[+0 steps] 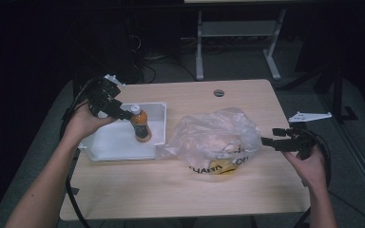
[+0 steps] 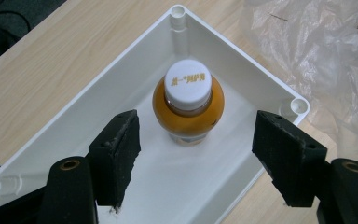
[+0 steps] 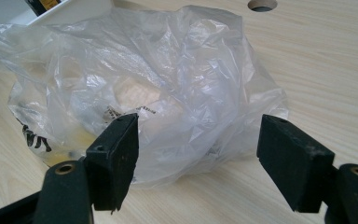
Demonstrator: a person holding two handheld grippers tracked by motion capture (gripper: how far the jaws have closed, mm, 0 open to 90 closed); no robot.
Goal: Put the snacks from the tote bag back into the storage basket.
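— One bottle point(image 2: 188, 108) stands upright in the white tray point(image 2: 242, 70), just ahead of the left gripper point(image 2: 193, 158), whose jaws are spread with nothing pinched between them.

— So that item looks placed. And what is left?

— Likely the plastic bag point(image 3: 168, 88) on the desk point(image 3: 326, 70). It lies just beyond the right gripper point(image 3: 198, 158), whose jaws are also spread and hold nothing (something yellow and something pale show through the film). The bag's contents appear not yet unpacked.
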